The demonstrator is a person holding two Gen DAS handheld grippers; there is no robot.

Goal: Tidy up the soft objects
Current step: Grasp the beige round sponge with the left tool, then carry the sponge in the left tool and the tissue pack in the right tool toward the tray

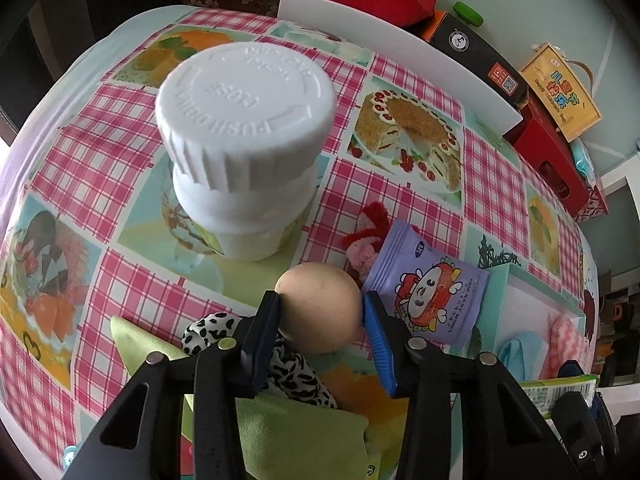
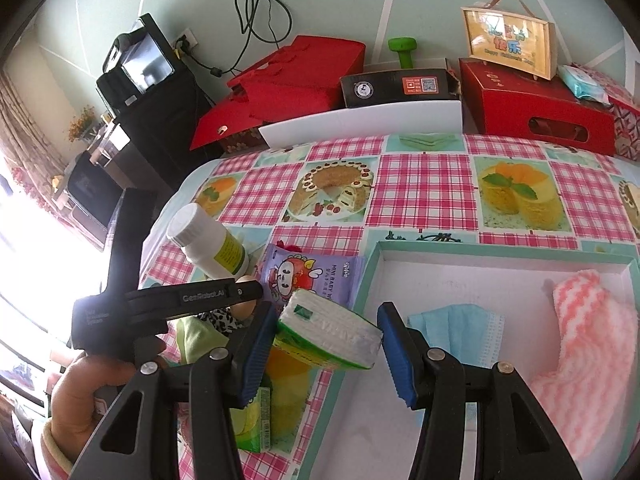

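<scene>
The white tray point(image 2: 460, 258) on the counter point(image 2: 424, 184) holds a blue face mask point(image 2: 456, 330) and a pink striped towel point(image 2: 592, 344). The left claw point(image 1: 320, 310) grips a beige ball point(image 1: 320, 308). The right claw point(image 2: 328, 334) clamps a tissue pack point(image 2: 332, 334) just beside the tray.

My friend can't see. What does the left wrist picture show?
The left gripper has its fingers closed on a tan ball above a checked tablecloth. A white bottle stands behind the ball, and a purple wipes packet lies to the right. A spotted cloth and a green cloth lie below.
</scene>
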